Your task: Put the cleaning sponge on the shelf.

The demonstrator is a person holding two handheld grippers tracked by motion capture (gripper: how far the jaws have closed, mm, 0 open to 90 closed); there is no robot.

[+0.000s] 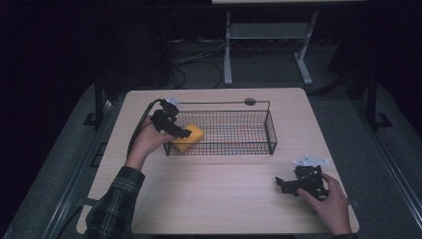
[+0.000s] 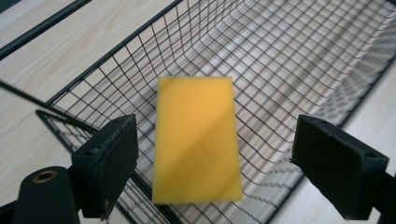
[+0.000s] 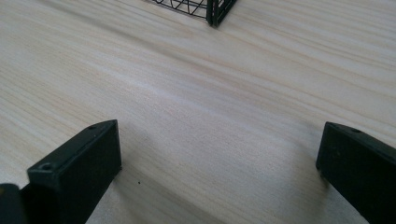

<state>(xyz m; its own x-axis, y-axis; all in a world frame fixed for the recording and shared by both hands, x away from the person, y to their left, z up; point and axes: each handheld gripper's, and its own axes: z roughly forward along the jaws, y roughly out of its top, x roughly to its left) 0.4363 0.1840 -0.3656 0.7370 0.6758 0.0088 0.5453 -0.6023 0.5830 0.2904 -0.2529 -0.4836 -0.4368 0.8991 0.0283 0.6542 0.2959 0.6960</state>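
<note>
A: High view first: how is the left hand (image 1: 149, 141) posed relative to the basket (image 1: 271, 130)?

B: It is raised at the basket's left end, with the forearm in a plaid sleeve (image 1: 115, 205) angled up from the table's near edge. The left gripper (image 1: 180, 132) is pointed across the end wall into the basket, and its cable is seen arching back over the hand.

A: What is seen of its jaws?

B: In the left gripper view they are spread wide, one on each side of the sponge (image 2: 198, 140). A clear gap is left between each pad and the sponge, so nothing is clamped.

A: And where is the sponge placed?

B: It is seen inside the basket, at the left end, over the wire floor. Whether it rests flat on the mesh cannot be told, since it looks blurred. In the high view it shows as a yellow block (image 1: 188, 138) just inside the end wall, partly covered by the gripper.

A: The right hand (image 1: 328, 199)?

B: It is laid low on the table (image 1: 224, 184), well apart from the basket, off its near right corner. The right gripper (image 1: 282, 184) is pointed left, close above the wood.

A: Its jaws?

B: In the right gripper view they are held wide apart with bare wood between them, and a basket corner (image 3: 215, 10) is seen at the top edge.
</note>
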